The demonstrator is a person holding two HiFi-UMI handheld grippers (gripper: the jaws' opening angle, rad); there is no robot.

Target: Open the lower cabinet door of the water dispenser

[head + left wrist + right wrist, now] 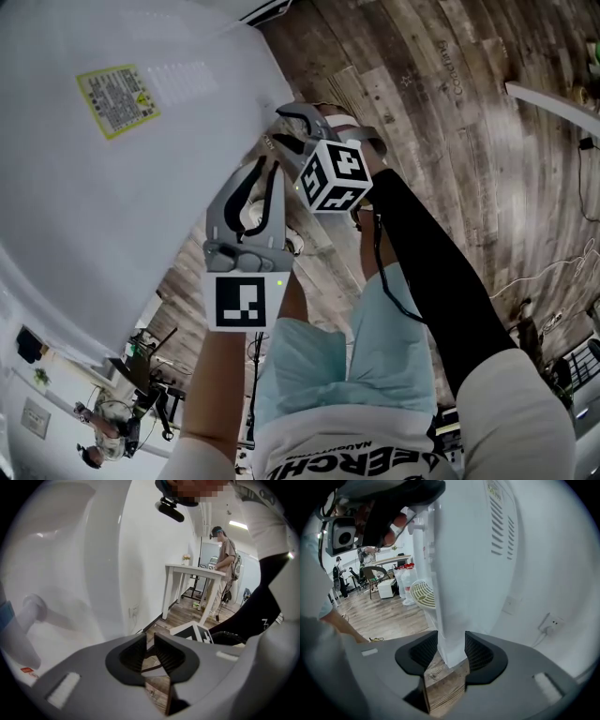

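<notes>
The white water dispenser (112,187) fills the left of the head view, with a yellow label (116,98) on it. Its side with vent slots (501,522) rises ahead in the right gripper view, and its lower corner shows between the pads there. I cannot make out the lower cabinet door. My right gripper (286,131) (451,648) is open beside the dispenser's edge and grips nothing. My left gripper (270,167) (150,641) sits just below it, shut and empty. A white tap (28,616) sticks out at the left of the left gripper view.
Wooden plank floor (450,112) spreads to the right. A white table (194,571) with a person (225,559) beside it stands further off. A white fan (423,592) sits on the floor past the dispenser. A wall socket (551,620) and floor cables (562,262) are nearby.
</notes>
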